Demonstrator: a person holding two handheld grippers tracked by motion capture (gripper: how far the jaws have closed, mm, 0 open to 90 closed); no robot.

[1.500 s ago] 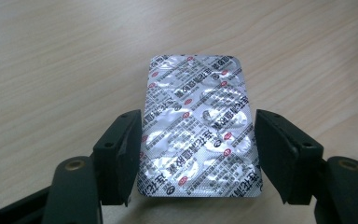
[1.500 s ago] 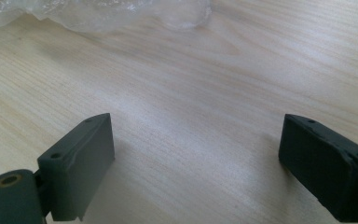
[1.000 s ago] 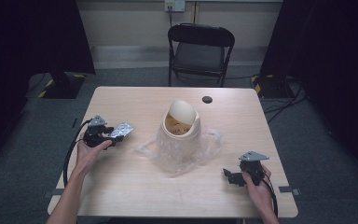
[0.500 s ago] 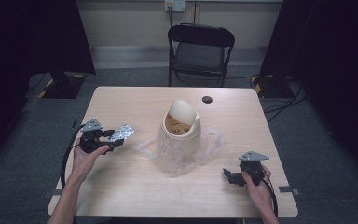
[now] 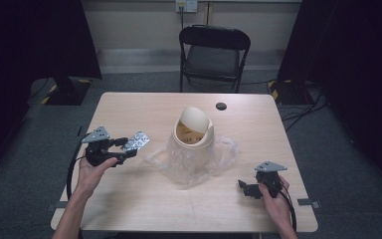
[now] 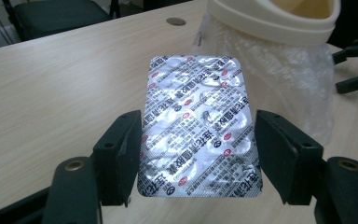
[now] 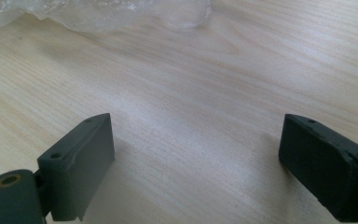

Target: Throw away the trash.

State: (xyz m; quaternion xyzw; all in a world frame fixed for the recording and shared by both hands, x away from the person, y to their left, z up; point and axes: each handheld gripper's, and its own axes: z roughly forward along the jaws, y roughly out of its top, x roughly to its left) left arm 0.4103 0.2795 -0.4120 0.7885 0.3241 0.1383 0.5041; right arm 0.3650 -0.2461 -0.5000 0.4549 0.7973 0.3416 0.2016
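Wooden table (image 5: pixel 144 209): left tool (image 6: pixel 199 154) level, clamped on foil blister pack (image 6: pixel 198 126); right tool (image 7: pixel 200 154) low, wide open, empty.

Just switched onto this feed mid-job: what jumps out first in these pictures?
The silver blister pack stands out, clamped by its edges in the left tool, raised above the table's left side. At the centre sits a cream swing-lid bin with a clear plastic bag bunched around its base. The right tool rests open near the table's front right.
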